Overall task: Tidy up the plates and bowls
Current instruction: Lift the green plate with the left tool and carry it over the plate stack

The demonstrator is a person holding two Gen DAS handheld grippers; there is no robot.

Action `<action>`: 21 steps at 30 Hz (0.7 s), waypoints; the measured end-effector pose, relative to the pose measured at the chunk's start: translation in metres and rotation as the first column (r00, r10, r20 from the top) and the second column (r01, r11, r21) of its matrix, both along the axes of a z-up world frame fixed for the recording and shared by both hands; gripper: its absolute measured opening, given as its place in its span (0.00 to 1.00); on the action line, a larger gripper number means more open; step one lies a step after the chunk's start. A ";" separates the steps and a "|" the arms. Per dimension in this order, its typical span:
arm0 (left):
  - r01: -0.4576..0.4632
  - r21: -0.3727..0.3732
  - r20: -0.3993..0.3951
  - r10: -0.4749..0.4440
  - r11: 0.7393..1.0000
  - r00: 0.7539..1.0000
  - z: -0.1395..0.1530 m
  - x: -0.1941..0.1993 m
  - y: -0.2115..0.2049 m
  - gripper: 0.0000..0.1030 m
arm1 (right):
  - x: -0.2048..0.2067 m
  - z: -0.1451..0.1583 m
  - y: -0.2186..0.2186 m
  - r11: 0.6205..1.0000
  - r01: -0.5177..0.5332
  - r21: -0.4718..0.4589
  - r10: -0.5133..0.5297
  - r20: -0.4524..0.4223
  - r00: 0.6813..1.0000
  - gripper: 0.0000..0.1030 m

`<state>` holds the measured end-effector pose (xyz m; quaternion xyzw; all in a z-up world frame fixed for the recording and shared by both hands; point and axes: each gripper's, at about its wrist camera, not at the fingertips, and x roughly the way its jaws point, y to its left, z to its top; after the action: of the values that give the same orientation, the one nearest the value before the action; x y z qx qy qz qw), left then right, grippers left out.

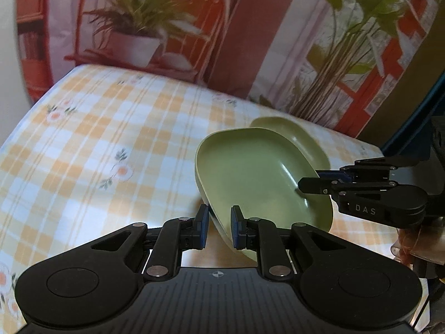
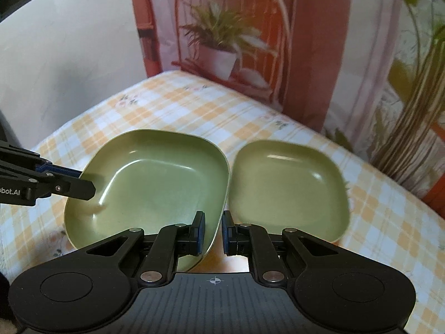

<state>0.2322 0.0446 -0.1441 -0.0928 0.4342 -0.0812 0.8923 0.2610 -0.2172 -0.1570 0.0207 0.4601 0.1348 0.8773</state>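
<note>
The larger green plate (image 2: 155,183) is lifted at a tilt above the checked tablecloth (image 2: 172,105) on the worktop, held on two sides. The left hand-held gripper (image 1: 219,229) has its jaws narrowed onto the plate's near rim, one blue pad under the outside and the other against the inside. The right hand-held gripper (image 2: 213,232) pinches the opposite rim the same way, one finger inside the plate and one outside. Each gripper shows in the other's camera, reaching in from the side onto the rim. Just beside the held plate lies a smaller green plate (image 2: 292,183), flat on the cloth; their edges look to be touching, though motion blur makes that unsure. Behind the worktop hangs a printed backdrop (image 2: 228,41) of potted plants and red frames.
</note>
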 end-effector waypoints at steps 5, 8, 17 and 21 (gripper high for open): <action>0.029 -0.008 0.025 -0.029 1.000 0.999 0.008 0.014 -0.015 0.17 | 0.006 0.007 -0.020 0.999 0.041 -0.023 -0.040 0.025 0.999 0.11; 0.049 -0.013 0.043 -0.049 0.999 0.998 0.011 0.027 -0.023 0.18 | 0.012 0.008 -0.036 0.997 0.073 -0.038 -0.072 0.039 0.997 0.11; 0.109 -0.011 0.079 -0.108 0.994 0.991 0.010 0.073 -0.056 0.18 | 0.031 0.003 -0.082 0.981 0.183 -0.070 -0.175 0.107 0.979 0.11; 0.118 0.011 0.072 -0.119 0.993 0.990 0.001 0.086 -0.070 0.18 | 0.040 -0.011 -0.088 0.973 0.195 -0.121 -0.180 0.122 0.976 0.11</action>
<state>0.3183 -0.0250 -0.1433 -0.0608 0.4066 -0.1359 0.9014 0.3009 -0.3057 -0.1676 -0.0017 0.4152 0.0211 0.9095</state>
